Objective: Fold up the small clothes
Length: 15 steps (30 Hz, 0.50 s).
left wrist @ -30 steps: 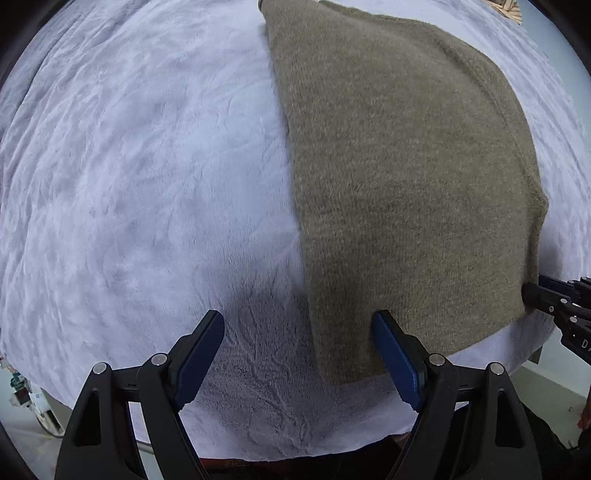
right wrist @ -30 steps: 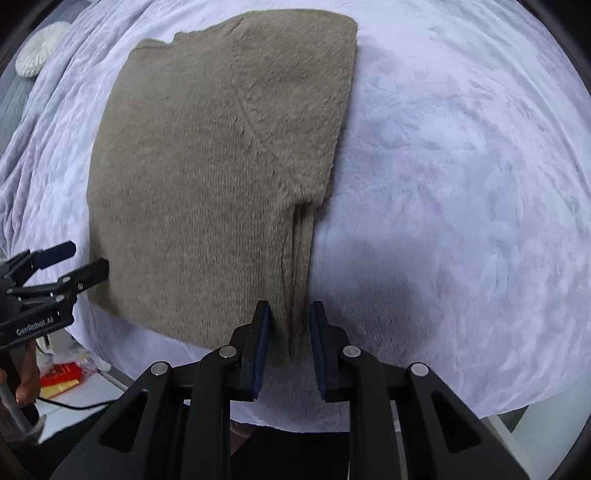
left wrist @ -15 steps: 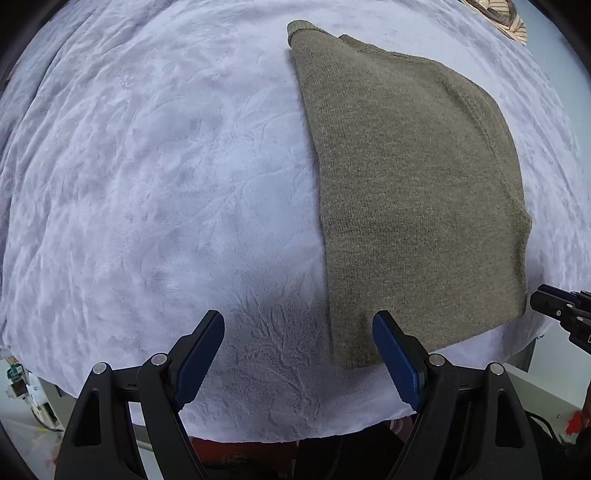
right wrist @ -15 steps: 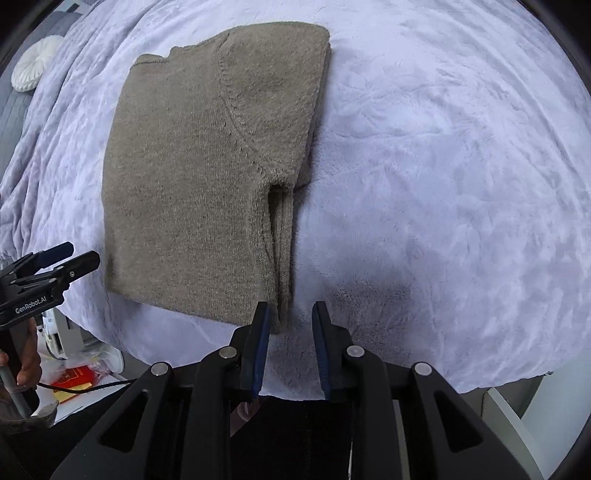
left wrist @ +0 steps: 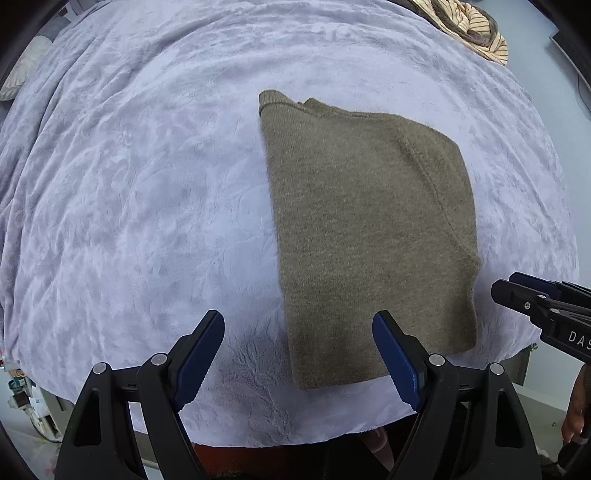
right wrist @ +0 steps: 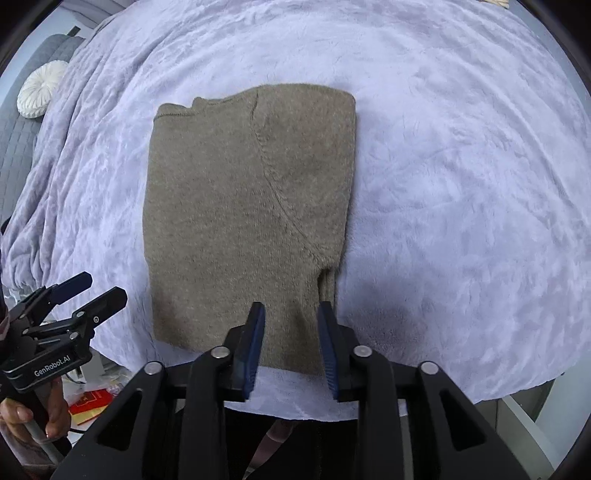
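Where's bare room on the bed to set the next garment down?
Bare lilac plush blanket runs wide left of the folded olive-brown knit sweater, and equally wide to its right. Crowded: the near edge, under both open grippers, left and right, its jaws opening, and the far-right corner's striped cloth.

Both point straight down: the left black, blue-padded hand-held gripper [left wrist: 298,354] gapes wide and empty, the right hand-held gripper [right wrist: 291,347] is opening, apparently gripping nothing.

Folded olive sweater [left wrist: 373,236] on lilac blanket [left wrist: 147,206]
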Tool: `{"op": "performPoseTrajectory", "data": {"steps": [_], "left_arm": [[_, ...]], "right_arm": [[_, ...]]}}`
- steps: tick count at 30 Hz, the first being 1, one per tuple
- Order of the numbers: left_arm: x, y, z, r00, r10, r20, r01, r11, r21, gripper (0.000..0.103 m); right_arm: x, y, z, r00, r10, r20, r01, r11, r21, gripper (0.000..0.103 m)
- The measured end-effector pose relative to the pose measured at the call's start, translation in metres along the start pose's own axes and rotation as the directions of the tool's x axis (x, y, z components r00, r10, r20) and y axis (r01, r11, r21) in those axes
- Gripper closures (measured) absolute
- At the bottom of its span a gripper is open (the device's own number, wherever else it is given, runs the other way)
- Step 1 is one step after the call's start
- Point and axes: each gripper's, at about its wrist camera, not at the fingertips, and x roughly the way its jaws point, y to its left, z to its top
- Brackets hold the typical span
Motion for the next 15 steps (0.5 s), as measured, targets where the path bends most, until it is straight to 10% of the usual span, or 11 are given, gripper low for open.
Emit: {"op": "performPoseTrajectory", "data": {"steps": [15], "left_arm": [[-0.007, -0.011, 0.010, 0.999, 0.034, 0.041, -0.033, 0.998, -0.048, 0.000]], "right_arm": [[-0.011, 0.032, 0.012, 0.995, -0.065, 0.075, 0.068, 0.997, -0.032, 0.018]]}}
